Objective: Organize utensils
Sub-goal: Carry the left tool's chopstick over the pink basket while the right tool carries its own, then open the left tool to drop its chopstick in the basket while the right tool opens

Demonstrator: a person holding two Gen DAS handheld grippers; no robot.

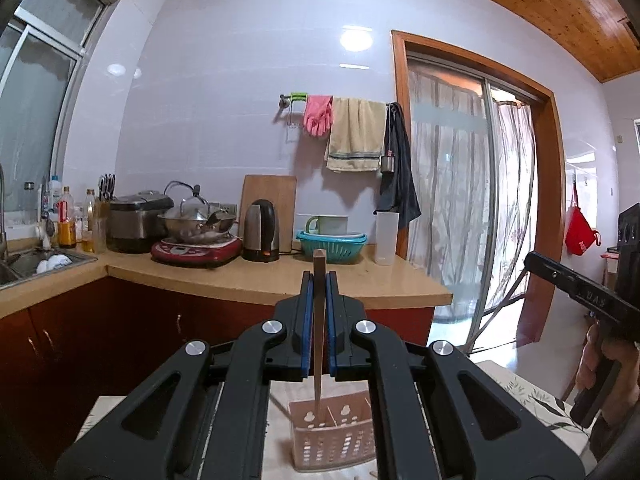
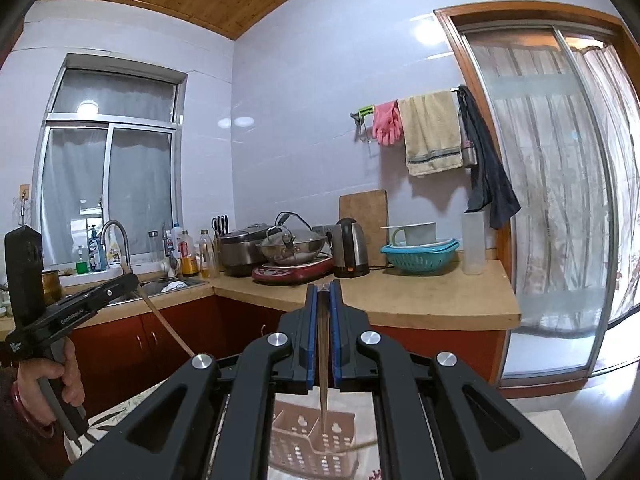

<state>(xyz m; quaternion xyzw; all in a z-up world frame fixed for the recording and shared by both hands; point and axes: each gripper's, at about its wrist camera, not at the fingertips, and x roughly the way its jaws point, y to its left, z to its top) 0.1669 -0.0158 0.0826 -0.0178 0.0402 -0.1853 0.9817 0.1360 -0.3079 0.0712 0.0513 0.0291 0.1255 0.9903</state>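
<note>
My left gripper (image 1: 319,280) is shut on a wooden chopstick (image 1: 319,320) that hangs down with its tip in a pink perforated utensil basket (image 1: 332,440) on the table. My right gripper (image 2: 324,292) is shut on a darker chopstick (image 2: 323,360) whose tip points into the same basket (image 2: 312,440). The left gripper and its chopstick (image 2: 164,324) show at the left of the right wrist view. The right gripper's body (image 1: 580,296) shows at the right of the left wrist view.
A table with a leaf-print cloth (image 1: 532,396) holds the basket. Behind stands a wooden counter (image 1: 280,276) with an induction cooker, wok, kettle (image 1: 261,230), teal basket and sink (image 1: 24,264). A sliding glass door (image 1: 472,216) is at right.
</note>
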